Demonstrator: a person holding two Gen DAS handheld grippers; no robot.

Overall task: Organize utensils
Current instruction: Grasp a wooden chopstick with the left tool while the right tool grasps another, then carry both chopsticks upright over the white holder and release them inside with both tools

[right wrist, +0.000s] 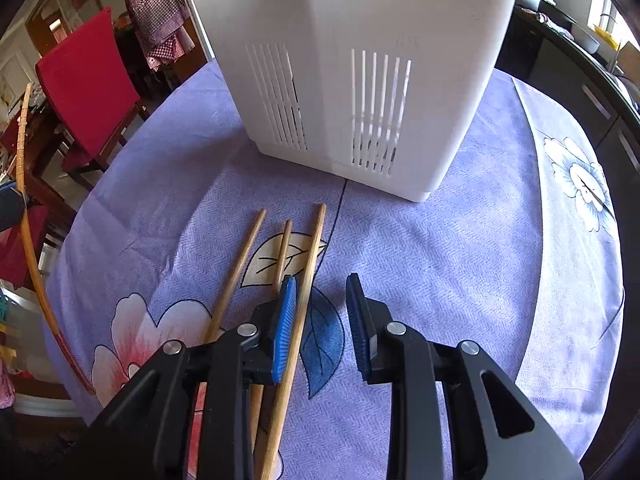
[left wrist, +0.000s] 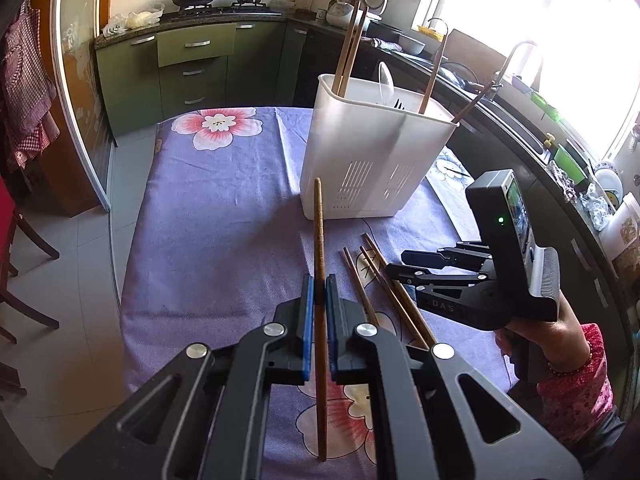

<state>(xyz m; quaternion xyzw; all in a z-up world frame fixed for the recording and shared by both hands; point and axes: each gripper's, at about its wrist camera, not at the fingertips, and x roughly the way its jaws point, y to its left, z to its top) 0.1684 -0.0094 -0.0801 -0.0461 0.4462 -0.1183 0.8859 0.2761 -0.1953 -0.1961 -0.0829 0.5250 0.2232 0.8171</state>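
My left gripper [left wrist: 319, 294] is shut on a dark wooden chopstick [left wrist: 319, 240], held above the purple floral tablecloth [left wrist: 224, 220] and pointing toward the white slotted utensil holder [left wrist: 372, 152]. The holder has several chopsticks and a white spoon standing in it. Three loose chopsticks [left wrist: 380, 280] lie on the cloth to the right. My right gripper [right wrist: 322, 300] is open just above them; one chopstick [right wrist: 300, 308] lies against its left blue pad, within the gap. The right gripper also shows in the left wrist view [left wrist: 404, 264]. The holder [right wrist: 360, 80] stands close ahead.
A red chair [right wrist: 88, 80] stands left of the table. Green kitchen cabinets [left wrist: 180, 64] and a stove with pots are at the back. A dark counter with a sink and faucet [left wrist: 516, 64] runs along the right under a bright window.
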